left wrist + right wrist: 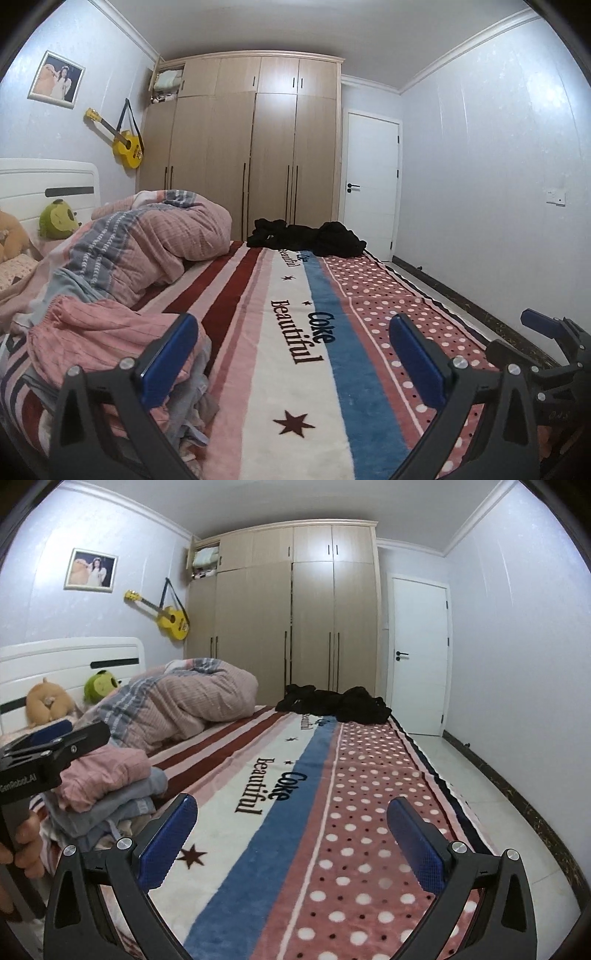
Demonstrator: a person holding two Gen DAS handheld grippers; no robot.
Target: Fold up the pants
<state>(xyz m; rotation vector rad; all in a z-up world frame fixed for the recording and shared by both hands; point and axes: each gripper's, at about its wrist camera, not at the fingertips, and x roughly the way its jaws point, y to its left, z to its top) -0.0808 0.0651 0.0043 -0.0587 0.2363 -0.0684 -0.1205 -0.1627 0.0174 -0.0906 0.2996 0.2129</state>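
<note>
Black pants (308, 238) lie crumpled at the far end of the bed; they also show in the right wrist view (336, 703). My left gripper (295, 354) is open and empty, low over the striped blanket (295, 387) at the near end. My right gripper (291, 834) is open and empty over the same blanket (258, 849). The right gripper shows at the right edge of the left wrist view (546, 332). The left gripper shows at the left of the right wrist view (51, 742). Both are far from the pants.
A stack of folded pink and grey clothes (110, 339) lies at the near left, also in the right wrist view (110, 786). A bunched pink quilt (155, 240) fills the left. Plush toys (48, 705) sit by the headboard. Wardrobe (251, 147) and white door (371, 184) stand behind.
</note>
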